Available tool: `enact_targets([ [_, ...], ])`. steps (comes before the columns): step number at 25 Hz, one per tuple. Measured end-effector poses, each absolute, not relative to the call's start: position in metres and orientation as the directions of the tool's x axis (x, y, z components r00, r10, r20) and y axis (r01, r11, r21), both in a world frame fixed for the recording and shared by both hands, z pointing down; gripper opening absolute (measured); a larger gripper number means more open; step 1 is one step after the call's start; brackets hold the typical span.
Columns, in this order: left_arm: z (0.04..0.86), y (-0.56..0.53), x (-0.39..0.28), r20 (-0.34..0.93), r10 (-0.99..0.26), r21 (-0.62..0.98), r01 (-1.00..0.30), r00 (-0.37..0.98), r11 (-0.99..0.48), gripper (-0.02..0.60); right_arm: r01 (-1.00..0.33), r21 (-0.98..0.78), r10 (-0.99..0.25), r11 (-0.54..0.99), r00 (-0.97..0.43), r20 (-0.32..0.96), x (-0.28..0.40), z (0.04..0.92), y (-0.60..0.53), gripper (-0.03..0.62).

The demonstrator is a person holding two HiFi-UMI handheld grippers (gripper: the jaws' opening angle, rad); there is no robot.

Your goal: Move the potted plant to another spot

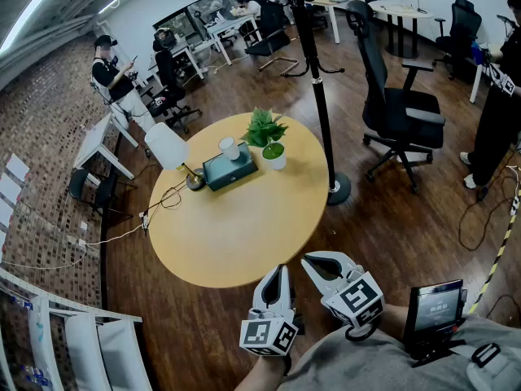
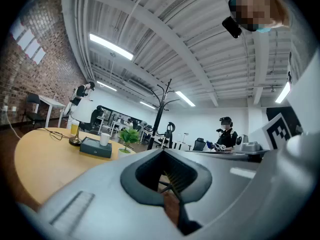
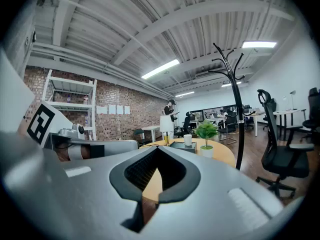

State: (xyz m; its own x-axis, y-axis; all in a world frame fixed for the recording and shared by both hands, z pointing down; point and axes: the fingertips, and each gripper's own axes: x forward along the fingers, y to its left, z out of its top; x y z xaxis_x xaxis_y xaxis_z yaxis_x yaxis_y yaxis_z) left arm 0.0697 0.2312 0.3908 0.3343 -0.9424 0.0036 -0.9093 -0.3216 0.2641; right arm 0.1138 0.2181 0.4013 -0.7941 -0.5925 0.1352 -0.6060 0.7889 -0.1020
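Potted plant [image 1: 269,137] is standing upright in a white pot on the round yellow desk [image 1: 236,235], toward the far R side. L to R across the desk: a white-shaded lamp [image 1: 167,147] is standing at the L edge, w/ a cable trailing off the desk. A dark teal box [image 1: 229,169] is lying next to the lamp, carrying a white cup [image 1: 229,147] on top. The plant is sitting just R of the box. Off the desk, a black coat stand [image 1: 313,80] is rising at R, followed by a black office chair [image 1: 395,104]. In the foreground, well apart from the plant, the L hand-held gripper [image 1: 279,269] is hovering short of the near desk edge, jaws fully together w/ nothing btwn them. The R hand-held gripper [image 1: 309,262], just beside it, is likewise hovering w/ tips together, gripping nothing. Both are pointing roughly level toward the desk.
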Motion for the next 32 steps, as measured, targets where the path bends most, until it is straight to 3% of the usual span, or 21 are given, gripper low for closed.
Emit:
enact_targets([
  [14,0.417,0.111,0.074,0.074,-0.948,0.294,-0.915,0.31,-0.277,0.0,-0.608,-0.167,-0.581,0.776,-0.793,0.185,0.124,0.432,0.097,0.006],
  [32,0.435,-0.052,-0.024,0.068,-0.886,0.327,-0.849,0.459,-0.415,0.0,-0.753,-0.122,-0.717,0.646,-0.654,0.243,0.036,0.449,-0.058,0.006],
])
